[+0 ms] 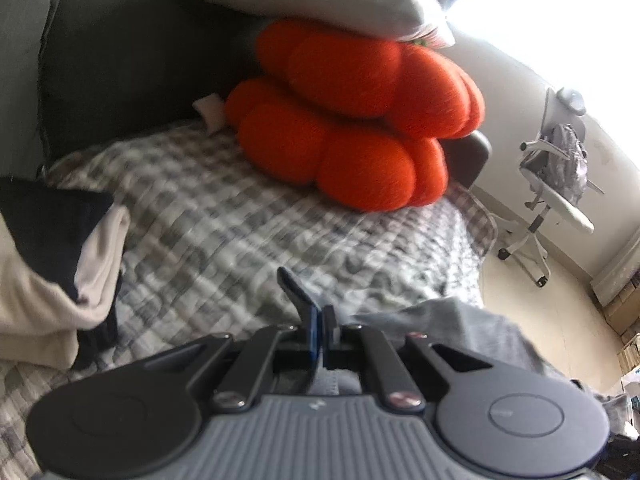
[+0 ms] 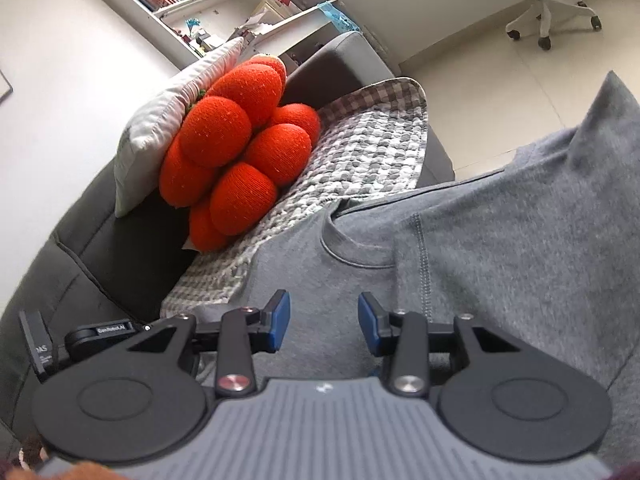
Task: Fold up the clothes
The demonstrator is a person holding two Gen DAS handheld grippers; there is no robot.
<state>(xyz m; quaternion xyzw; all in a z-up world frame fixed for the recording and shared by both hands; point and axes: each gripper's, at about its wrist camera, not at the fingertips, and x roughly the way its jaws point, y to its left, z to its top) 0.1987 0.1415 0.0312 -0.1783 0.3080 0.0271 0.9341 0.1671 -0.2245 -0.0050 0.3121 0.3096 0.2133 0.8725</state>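
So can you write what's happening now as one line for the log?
left gripper: shut, pinching grey sweatshirt | right gripper: open above sweatshirt | surface: checked blanket | stage: folding not done

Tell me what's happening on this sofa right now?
A person with a handheld gripper in each hand is folding a grey sweatshirt on a checked blanket over a dark sofa. The left gripper is shut, with grey fabric right beside it, possibly pinched. The right gripper hovers open above the sweatshirt below the collar. An orange cushion leans against a pale pillow.
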